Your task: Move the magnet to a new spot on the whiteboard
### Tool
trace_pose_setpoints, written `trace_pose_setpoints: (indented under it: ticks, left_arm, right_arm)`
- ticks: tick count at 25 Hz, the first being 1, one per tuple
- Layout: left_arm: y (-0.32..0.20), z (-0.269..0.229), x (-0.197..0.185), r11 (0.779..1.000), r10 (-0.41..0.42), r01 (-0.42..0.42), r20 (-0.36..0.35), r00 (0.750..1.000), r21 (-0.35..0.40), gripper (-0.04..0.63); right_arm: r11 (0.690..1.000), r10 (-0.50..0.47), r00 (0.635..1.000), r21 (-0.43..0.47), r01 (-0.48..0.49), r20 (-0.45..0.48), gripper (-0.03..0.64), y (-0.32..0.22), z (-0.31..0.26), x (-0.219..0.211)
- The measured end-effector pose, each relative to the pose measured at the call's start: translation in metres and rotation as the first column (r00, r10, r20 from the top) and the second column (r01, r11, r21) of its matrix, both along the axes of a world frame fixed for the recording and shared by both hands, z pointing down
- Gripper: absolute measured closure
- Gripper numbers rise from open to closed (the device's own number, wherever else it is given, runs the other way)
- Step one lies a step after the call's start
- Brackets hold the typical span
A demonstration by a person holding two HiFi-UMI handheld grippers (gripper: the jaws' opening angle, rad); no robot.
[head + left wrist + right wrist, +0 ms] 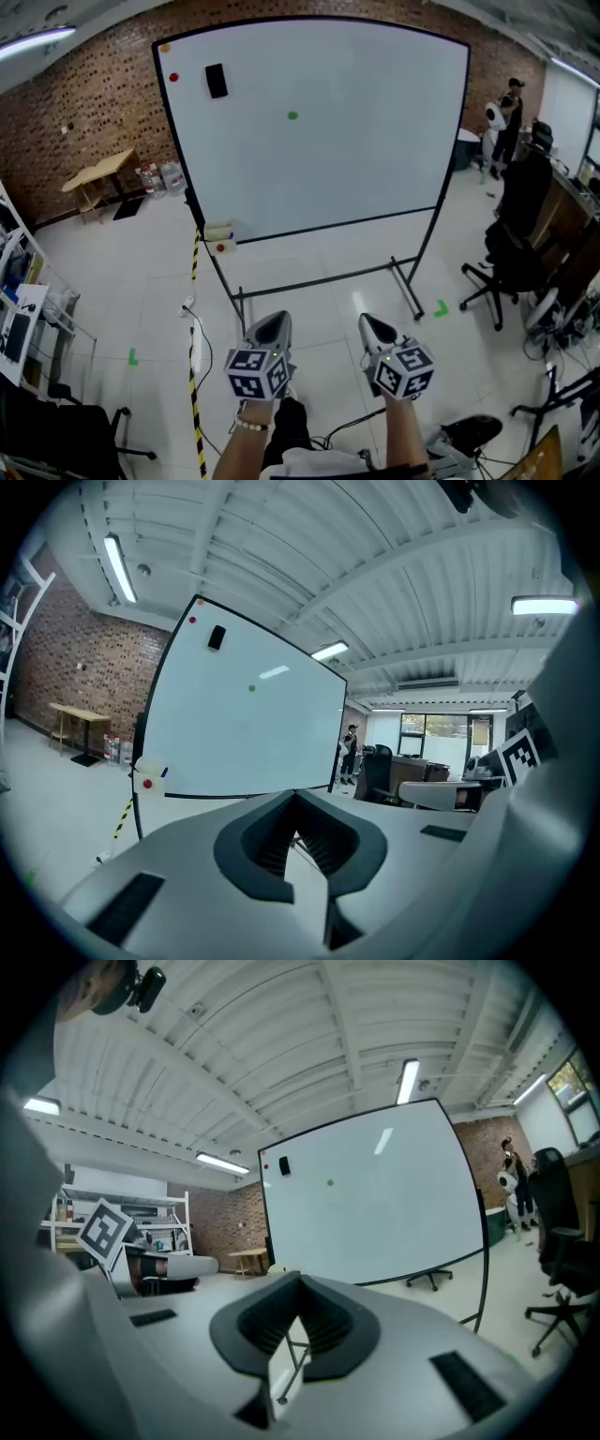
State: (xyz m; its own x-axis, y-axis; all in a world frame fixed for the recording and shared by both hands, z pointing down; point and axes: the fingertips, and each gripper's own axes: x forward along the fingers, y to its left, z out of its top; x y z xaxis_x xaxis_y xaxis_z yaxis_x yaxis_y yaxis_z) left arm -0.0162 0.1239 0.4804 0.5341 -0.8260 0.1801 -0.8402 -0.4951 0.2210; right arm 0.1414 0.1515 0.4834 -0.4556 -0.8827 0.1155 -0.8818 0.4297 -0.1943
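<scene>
A large whiteboard (375,159) on a wheeled stand faces me. A green magnet (292,115) sits near its upper middle, with a red magnet (173,77), an orange one (165,47) and a black eraser (217,81) at its top left. My left gripper (274,325) and right gripper (373,327) hang side by side well short of the board, both shut and empty. In the left gripper view the gripper (296,794) points at the board, with the green magnet (251,688) up ahead. The right gripper (300,1277) also sees the green magnet (330,1182).
A small holder with a red magnet (221,247) hangs at the board's lower left. Yellow-black tape (196,375) and a cable run along the floor. Black office chairs (506,253) and desks stand at the right, a wooden table (98,173) back left, a person (509,112) far right.
</scene>
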Motion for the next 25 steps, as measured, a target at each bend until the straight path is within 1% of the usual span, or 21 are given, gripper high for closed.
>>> trace_pose_setpoints:
  ticks: [5,11,14,18,21,25]
  left_arm:
    - [-0.072,0.002,-0.002,1.0,0.006,-0.006,-0.009,1.0,0.009,0.603]
    - [-0.193,-0.005,-0.01,1.0,0.014,-0.014,-0.02,1.0,0.004,0.603]
    - [-0.253,-0.013,-0.021,1.0,0.02,-0.02,-0.027,0.999,-0.001,0.603]
    - [-0.321,-0.026,-0.04,0.999,0.044,-0.044,-0.031,0.999,0.01,0.603]
    - [-0.36,-0.033,-0.046,0.998,0.068,-0.067,-0.036,0.997,0.008,0.603]
    - [-0.397,-0.034,-0.045,0.996,0.09,-0.09,-0.038,0.995,0.004,0.603]
  right_arm:
    - [1.0,0.015,1.0,0.001,-0.015,0.009,0.609,-0.064,0.007,0.0]
    - [0.999,0.031,0.999,-0.014,-0.031,0.008,0.609,-0.177,0.004,-0.006]
    - [0.999,0.038,0.999,-0.019,-0.038,0.006,0.609,-0.238,-0.002,-0.019]
    - [0.999,0.04,0.999,-0.017,-0.041,-0.012,0.609,-0.307,-0.013,-0.044]
    - [0.999,0.047,0.998,-0.016,-0.047,-0.032,0.609,-0.349,-0.018,-0.056]
    - [0.998,0.058,0.997,-0.012,-0.058,-0.045,0.609,-0.382,-0.024,-0.062]
